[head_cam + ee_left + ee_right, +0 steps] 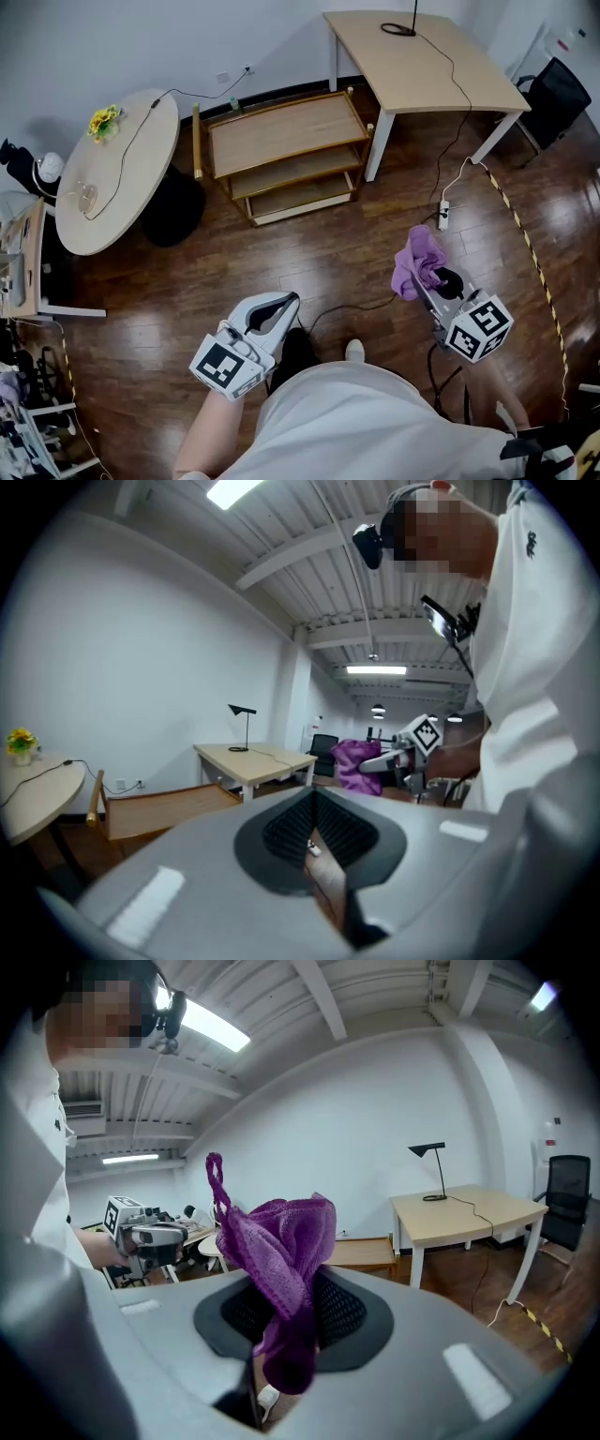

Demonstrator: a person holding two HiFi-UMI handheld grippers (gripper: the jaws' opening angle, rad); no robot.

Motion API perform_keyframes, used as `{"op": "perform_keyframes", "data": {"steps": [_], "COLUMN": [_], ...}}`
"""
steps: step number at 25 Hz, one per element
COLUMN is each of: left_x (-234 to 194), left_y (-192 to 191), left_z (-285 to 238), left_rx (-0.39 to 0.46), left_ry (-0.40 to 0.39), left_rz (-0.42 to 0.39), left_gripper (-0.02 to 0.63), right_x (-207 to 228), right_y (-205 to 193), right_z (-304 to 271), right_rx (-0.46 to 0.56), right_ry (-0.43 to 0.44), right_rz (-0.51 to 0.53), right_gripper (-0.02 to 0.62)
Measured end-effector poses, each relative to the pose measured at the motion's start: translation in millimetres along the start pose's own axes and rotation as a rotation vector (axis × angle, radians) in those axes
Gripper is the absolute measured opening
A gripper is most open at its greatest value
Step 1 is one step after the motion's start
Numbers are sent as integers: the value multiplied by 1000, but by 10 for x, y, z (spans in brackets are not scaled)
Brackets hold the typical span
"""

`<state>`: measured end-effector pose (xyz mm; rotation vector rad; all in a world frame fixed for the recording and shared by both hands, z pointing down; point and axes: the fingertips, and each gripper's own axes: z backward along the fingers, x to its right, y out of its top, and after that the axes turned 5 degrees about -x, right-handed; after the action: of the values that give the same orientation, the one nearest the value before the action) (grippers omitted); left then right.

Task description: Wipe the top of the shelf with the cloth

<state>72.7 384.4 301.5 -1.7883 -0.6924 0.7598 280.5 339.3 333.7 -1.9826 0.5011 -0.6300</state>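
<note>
R gripper [427,281] is clamped on the purple knit cloth [417,261]. The pinch is near the cloth's middle, so a bunch stands above the jaws and a tail hangs below. Prob. held that way so it's carried clear of the floor w/ plenty of loose fabric left to press flat later.

L gripper [281,309] has its jaws together at the tips w/ nothing between them. It's parked low, close to the body at abt 6 o'clock in the head view. Looks like a spare hand w/ no job yet.

Cloth sits at abt 3 o'clock in the head view, well apart from the wooden shelf [286,136] at 12 o'clock. The shelf stands against the wall between the round table [141,141] at 10 and the desk [422,61] at 1. Shelf top is bare and open from the front, so approach is easy.

My read: wiping not begun, this is the carry stage. Next needs a walk to 12 o'clock, then lowering the R gripper so the cloth bunch lies on the top board. Watch the floor cable [356,305] underfoot.
</note>
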Motion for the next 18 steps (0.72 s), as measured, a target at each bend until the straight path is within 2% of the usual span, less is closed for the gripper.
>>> {"op": "perform_keyframes", "data": {"steps": [3, 7, 18], "left_x": [468, 871, 1111], "left_y": [10, -95, 29], "left_z": [-64, -40, -13], "left_rx": [12, -11, 23], "left_ry": [-7, -27, -33], "left_rz": [13, 1, -65], "left_gripper": [18, 18, 18], "right_x": [-10, -162, -297], "right_y": [-79, -69, -9], "right_z": [325, 608, 965], "right_rx": [11, 42, 128], "right_ry": [8, 40, 39], "right_rz": [21, 32, 67], "right_gripper": [100, 101, 101]}}
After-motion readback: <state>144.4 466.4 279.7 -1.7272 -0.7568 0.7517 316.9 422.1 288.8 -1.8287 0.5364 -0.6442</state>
